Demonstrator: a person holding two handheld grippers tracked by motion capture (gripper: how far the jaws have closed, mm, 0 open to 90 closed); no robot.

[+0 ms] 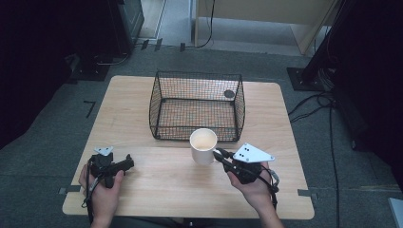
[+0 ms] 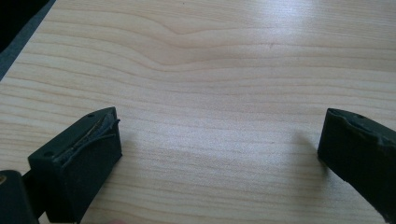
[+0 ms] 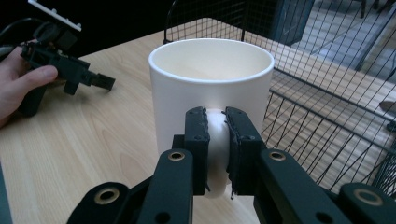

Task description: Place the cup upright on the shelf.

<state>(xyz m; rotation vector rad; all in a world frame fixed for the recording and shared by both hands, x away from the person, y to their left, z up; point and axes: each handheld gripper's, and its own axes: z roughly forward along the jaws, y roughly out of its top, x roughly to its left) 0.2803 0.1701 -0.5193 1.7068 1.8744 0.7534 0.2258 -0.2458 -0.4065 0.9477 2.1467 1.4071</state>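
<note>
the white mug (image 3: 211,88) is upright, just in front of the wire basket (image 1: 197,105) on the person's side, and it looks lifted a little off the wooden table (image 1: 157,185), though the high view does not make that certain. its handle (image 3: 217,140) is pinched between the two black jaws of the right gripper (image 3: 217,149), one pad pressed on each flat side, so the whole cup hangs from that one narrow loop. that is the risk from here: glazed ceramic is slick, and the mug's weight sits forward of the pads, so it may swing or tip rim-down about the handle, or slip out if the hand jerks. the basket's near wall stands close beyond the mug, so a low carry could knock the base against the wire rim. well to the left of the basket's front, the left gripper (image 1: 114,167) rests over bare table, its jaws spread wide with nothing between them.
</note>
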